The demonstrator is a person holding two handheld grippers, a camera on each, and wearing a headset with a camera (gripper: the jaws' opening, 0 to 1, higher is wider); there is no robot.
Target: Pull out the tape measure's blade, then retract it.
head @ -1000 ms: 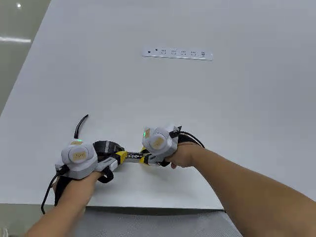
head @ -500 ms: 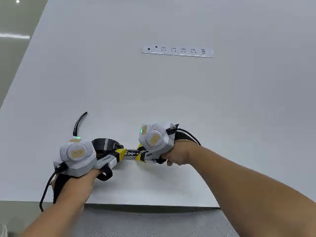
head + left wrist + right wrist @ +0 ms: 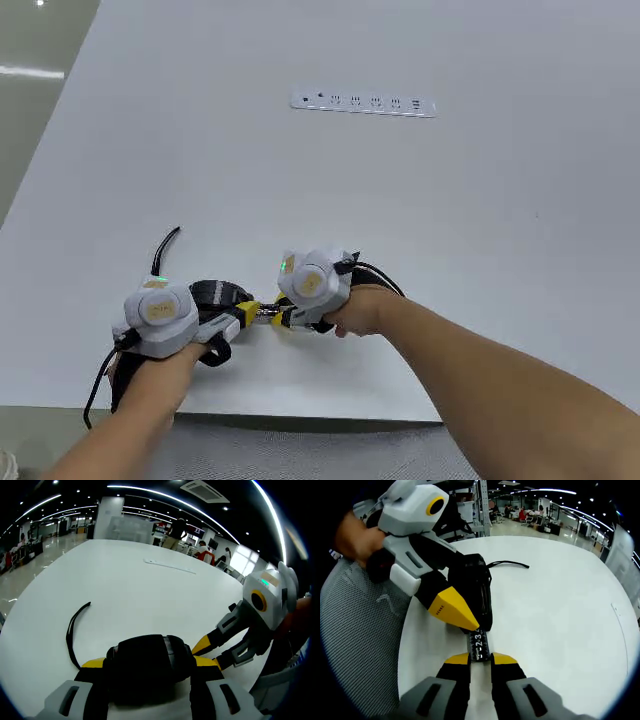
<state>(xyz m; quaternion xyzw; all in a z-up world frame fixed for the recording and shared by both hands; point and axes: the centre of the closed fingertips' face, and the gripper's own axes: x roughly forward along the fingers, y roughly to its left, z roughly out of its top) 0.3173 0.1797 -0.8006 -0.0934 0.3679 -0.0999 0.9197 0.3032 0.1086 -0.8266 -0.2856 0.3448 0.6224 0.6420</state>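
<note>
The tape measure [image 3: 218,296] sits low on the white bench [image 3: 450,220], close to its near edge, with a grey mesh surface [image 3: 300,450] below that edge. The left hand-held gripper [image 3: 240,314] grasps the black case, one yellow-tipped jaw on each side of it, as the left gripper view shows [image 3: 150,665]. The right hand-held gripper [image 3: 280,318] is clenched on the blade [image 3: 265,313]. In the right gripper view its two jaws [image 3: 480,659] stand close together with the blade [image 3: 478,645] pinched between them, numbers showing. Only a short length of blade is out, so the tips of the two hand-held grippers are just beside each other.

The bench's left edge runs diagonally away, not far from the left hand [image 3: 150,370], with floor beyond it. Ahead and to the right the bench top lies wide and bare.

A power strip [image 3: 363,103] lies well apart from the work, toward the far side. A black strap [image 3: 163,252] curves over the bench just beyond the case, on its left. A dark cable [image 3: 100,380] from the left hand-held gripper hangs over the near edge. The right forearm [image 3: 470,370] crosses the near edge from the lower right.
</note>
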